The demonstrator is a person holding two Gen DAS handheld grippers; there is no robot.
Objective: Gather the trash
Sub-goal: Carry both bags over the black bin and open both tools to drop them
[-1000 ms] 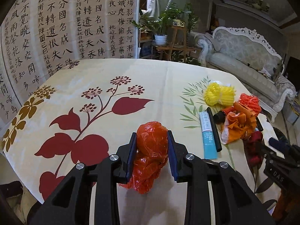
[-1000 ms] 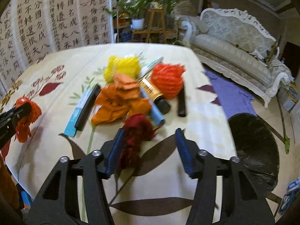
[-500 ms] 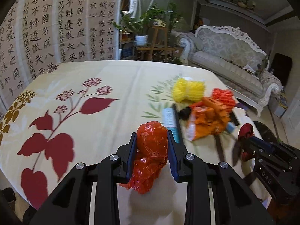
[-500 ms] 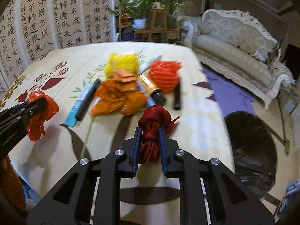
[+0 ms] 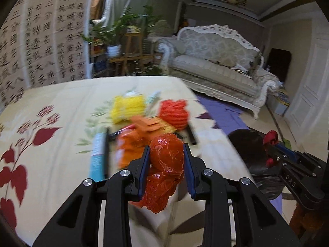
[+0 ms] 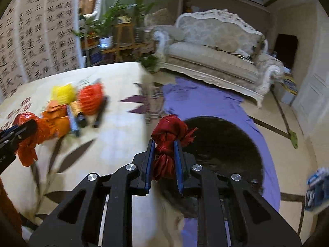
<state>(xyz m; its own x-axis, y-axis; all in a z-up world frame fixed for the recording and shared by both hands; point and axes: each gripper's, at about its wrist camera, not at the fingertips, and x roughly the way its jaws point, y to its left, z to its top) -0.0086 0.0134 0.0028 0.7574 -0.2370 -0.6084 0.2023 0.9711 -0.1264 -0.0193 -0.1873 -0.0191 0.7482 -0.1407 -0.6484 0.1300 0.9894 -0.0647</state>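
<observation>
Fingers gripping dark red wad, table edge beside

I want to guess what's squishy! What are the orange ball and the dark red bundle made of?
The orange ball looks like thin glossy plastic film: crinkled, with shiny highlights. The dark red bundle seems duller, maybe crumpled plastic or foil twisted tight; its pinched middle and frayed tips leave it unsure.

Ahead of the jaws stands a cream carved sofa against a grey wall; to its left, potted plants on a wooden stand — and a calligraphy-covered wall. Purple cloth covers pale floor tiles.
</observation>
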